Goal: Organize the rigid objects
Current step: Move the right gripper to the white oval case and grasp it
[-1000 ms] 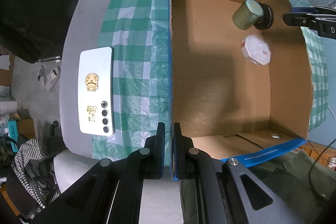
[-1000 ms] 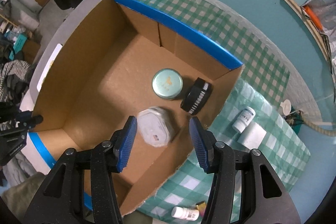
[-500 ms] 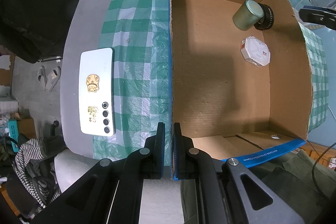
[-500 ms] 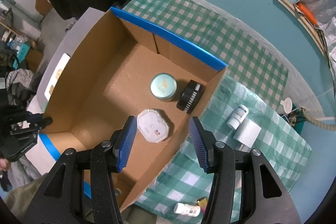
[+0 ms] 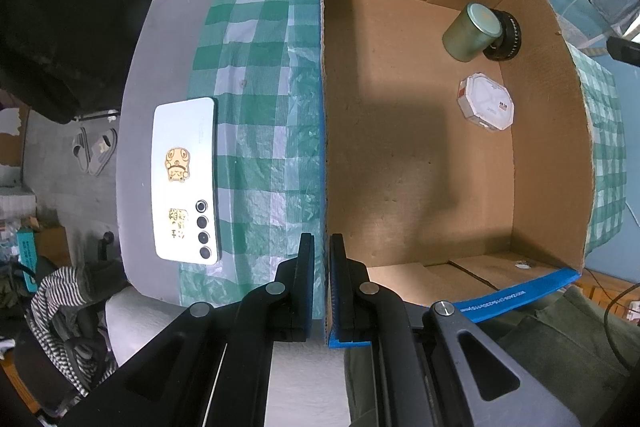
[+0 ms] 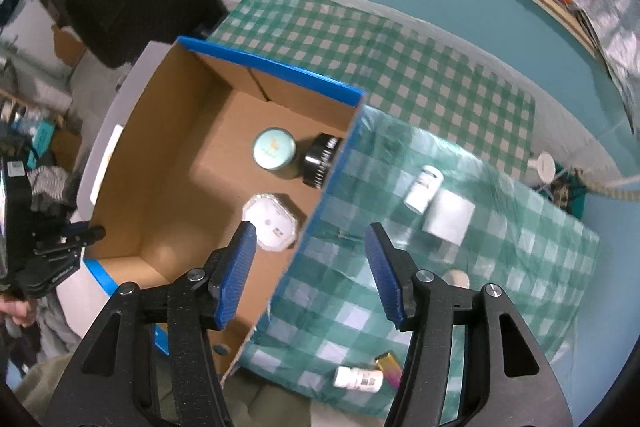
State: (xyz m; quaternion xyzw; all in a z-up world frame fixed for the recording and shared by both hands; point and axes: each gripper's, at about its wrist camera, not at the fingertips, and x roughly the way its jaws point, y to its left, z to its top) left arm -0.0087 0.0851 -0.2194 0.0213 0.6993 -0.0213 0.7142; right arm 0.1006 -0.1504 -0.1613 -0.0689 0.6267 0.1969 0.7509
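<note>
An open cardboard box [image 5: 416,155] with blue-taped rims holds a green tin [image 5: 472,31], a black round object [image 5: 505,39] and a white octagonal box [image 5: 485,103]. My left gripper [image 5: 322,259] is shut on the box's left wall near its front corner. My right gripper [image 6: 310,263] is open and empty, high above the box's right wall [image 6: 320,203]. The tin [image 6: 274,148] and octagonal box [image 6: 273,222] show below it. On the checked cloth right of the box lie a white bottle [image 6: 423,187], a white block [image 6: 449,217] and another white bottle [image 6: 358,379].
A white phone [image 5: 186,179] lies on the grey table edge left of the box. A small gold and purple item [image 6: 389,367] lies by the near bottle. A beige round thing [image 6: 456,277] sits behind my right finger. A dark chair stands far left.
My right gripper has risen and moved right, from over the box's inside to over its right wall and the cloth. My left gripper has not moved.
</note>
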